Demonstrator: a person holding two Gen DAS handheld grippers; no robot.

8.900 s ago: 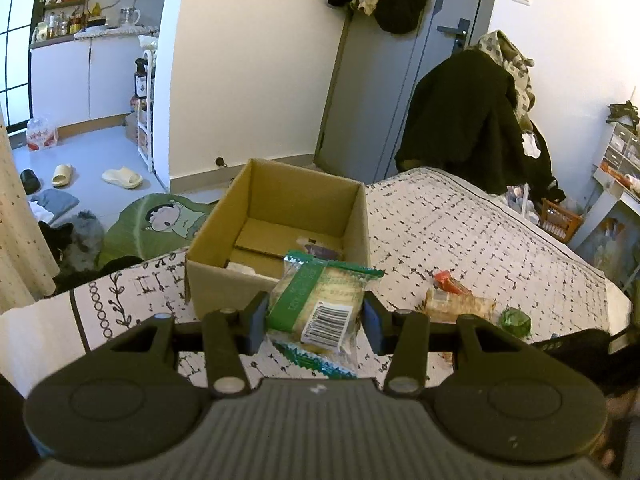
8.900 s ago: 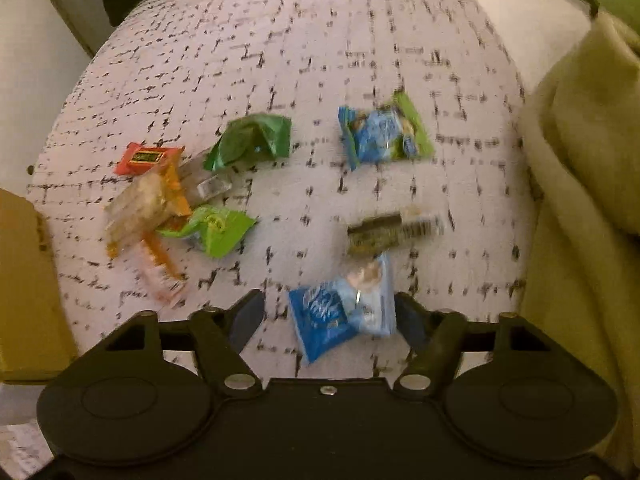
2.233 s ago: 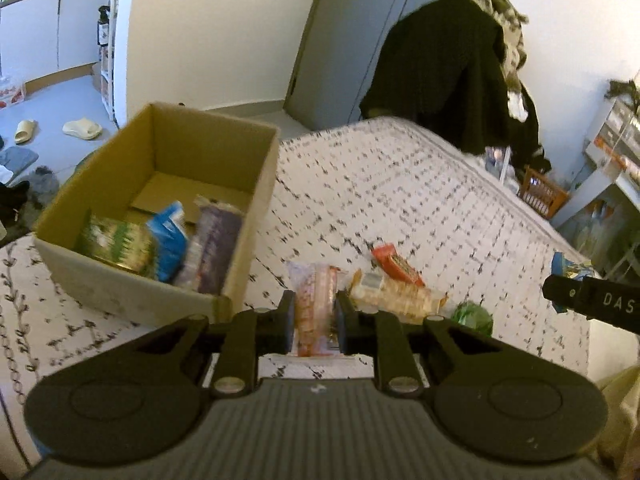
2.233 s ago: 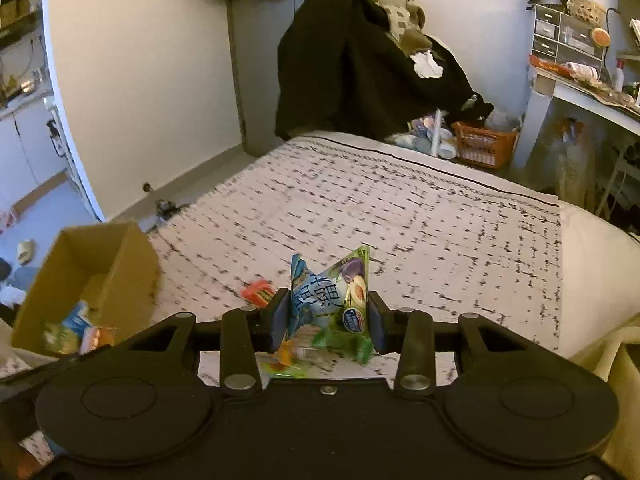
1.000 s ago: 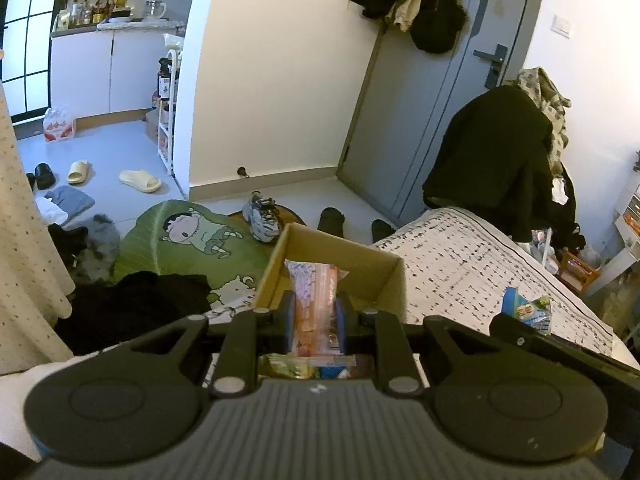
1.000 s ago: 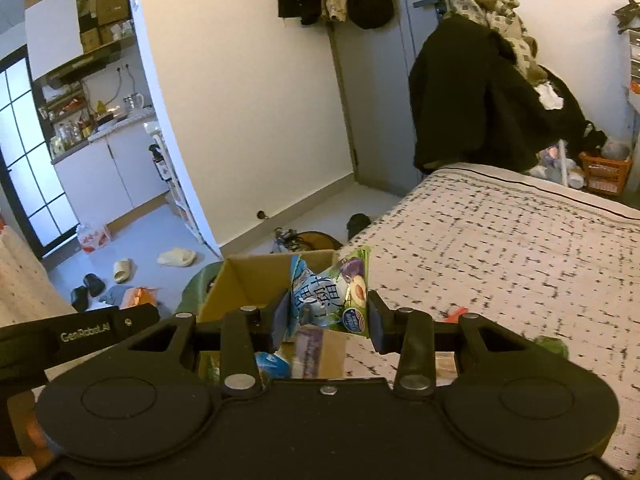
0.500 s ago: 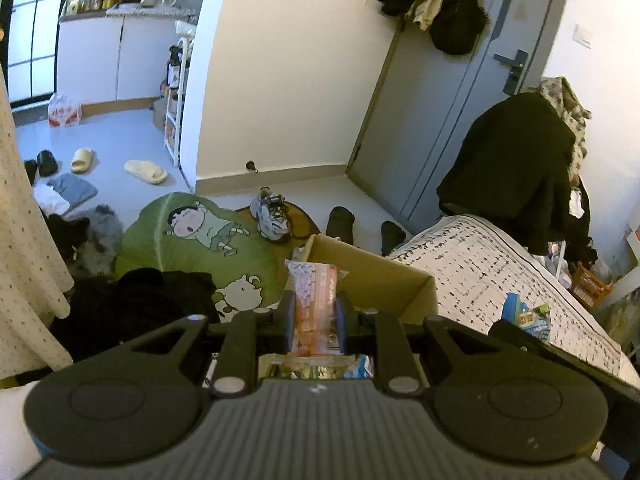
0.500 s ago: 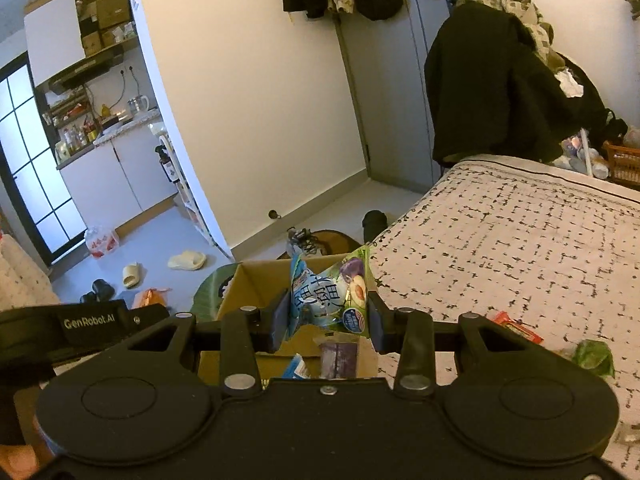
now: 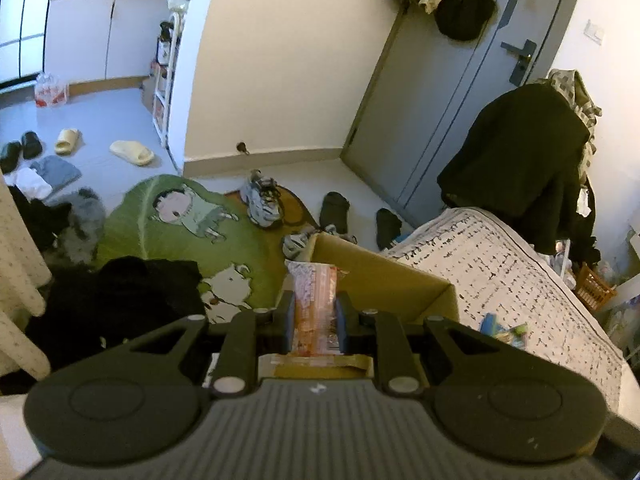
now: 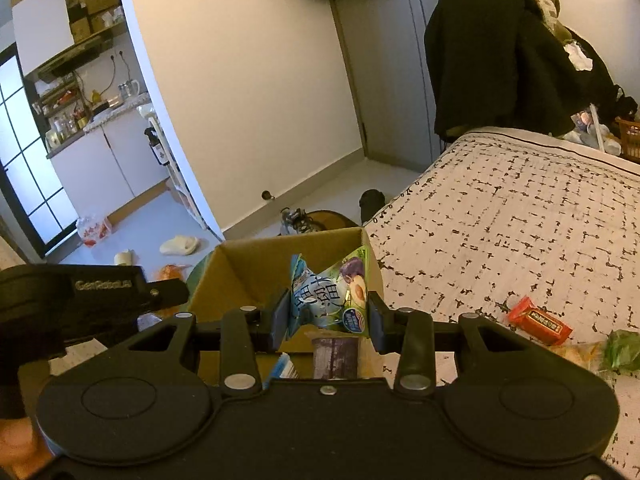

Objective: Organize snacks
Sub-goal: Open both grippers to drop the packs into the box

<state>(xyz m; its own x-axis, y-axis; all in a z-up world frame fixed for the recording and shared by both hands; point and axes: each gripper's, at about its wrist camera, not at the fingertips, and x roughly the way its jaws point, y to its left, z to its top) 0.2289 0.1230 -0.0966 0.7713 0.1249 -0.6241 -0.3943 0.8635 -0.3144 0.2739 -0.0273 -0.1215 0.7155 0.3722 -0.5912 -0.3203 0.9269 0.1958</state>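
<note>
My left gripper is shut on a clear orange snack packet, held upright over the near side of the open cardboard box. My right gripper is shut on a blue and green snack bag, held above the same box at the bed's edge. Inside the box a purple packet and a blue packet show below the right gripper. A red snack bar and a green wrapped snack lie on the patterned bedspread.
The left gripper's body sits at the left of the right wrist view. A blue and green packet shows over the bed right of the box. Shoes and a green cartoon mat lie on the floor beyond. A dark coat hangs at the bed's far end.
Both grippers have shifted over the box and tilted a little downward, each still holding its snack. The box sits closer and lower in both views.
</note>
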